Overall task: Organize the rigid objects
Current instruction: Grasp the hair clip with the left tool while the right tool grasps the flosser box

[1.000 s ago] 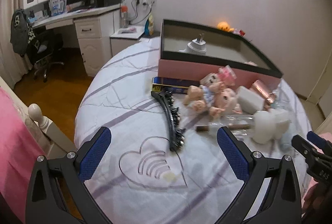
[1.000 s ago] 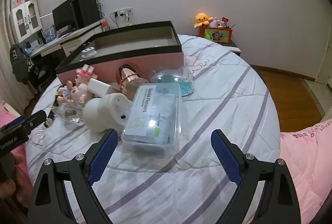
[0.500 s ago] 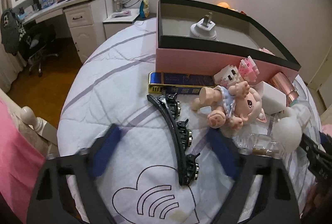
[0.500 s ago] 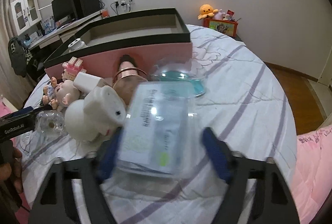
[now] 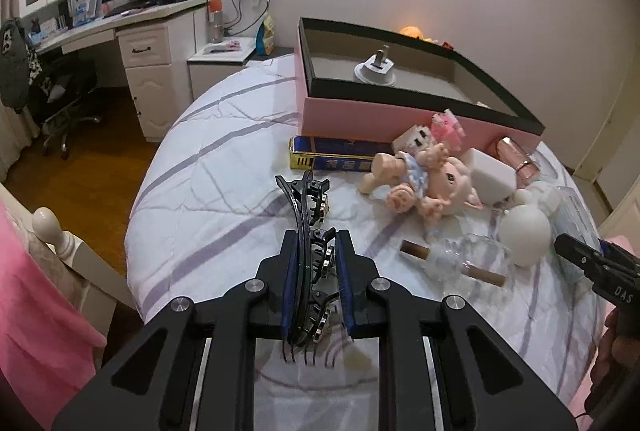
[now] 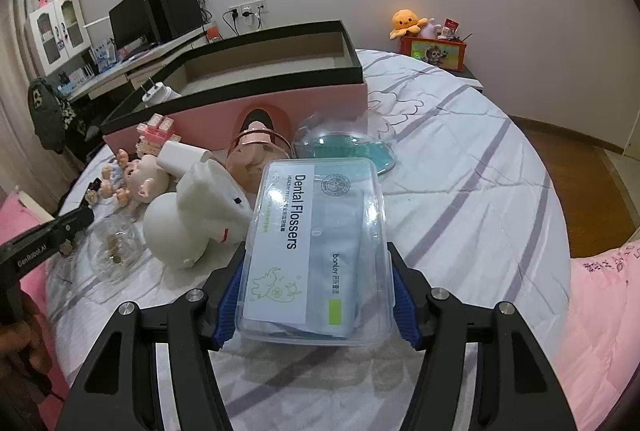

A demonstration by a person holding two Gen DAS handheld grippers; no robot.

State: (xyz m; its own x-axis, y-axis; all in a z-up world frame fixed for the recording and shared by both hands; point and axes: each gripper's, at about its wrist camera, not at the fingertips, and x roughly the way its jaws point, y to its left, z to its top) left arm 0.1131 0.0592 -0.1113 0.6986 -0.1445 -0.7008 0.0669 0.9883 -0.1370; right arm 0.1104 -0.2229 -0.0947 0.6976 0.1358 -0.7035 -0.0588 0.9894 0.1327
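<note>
A second ago both my grippers stood wide and empty; now my left gripper (image 5: 316, 283) has clamped fully onto the black hair clip (image 5: 306, 231) on the bedspread (image 5: 224, 215), and my right gripper (image 6: 314, 299) is closing, pads against the floss box (image 6: 316, 239); both seem ready for lifting toward the pink box (image 5: 400, 119); only the right view shows the floss box's label; only the left shows the clip

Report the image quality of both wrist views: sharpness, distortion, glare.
Left wrist: sharp, strong fisheye bending with dark corners, black hair clip crisp. Right wrist: equally sharp and bent, label on the dental flosser box readable, mild sheen on its clear lid.
</note>
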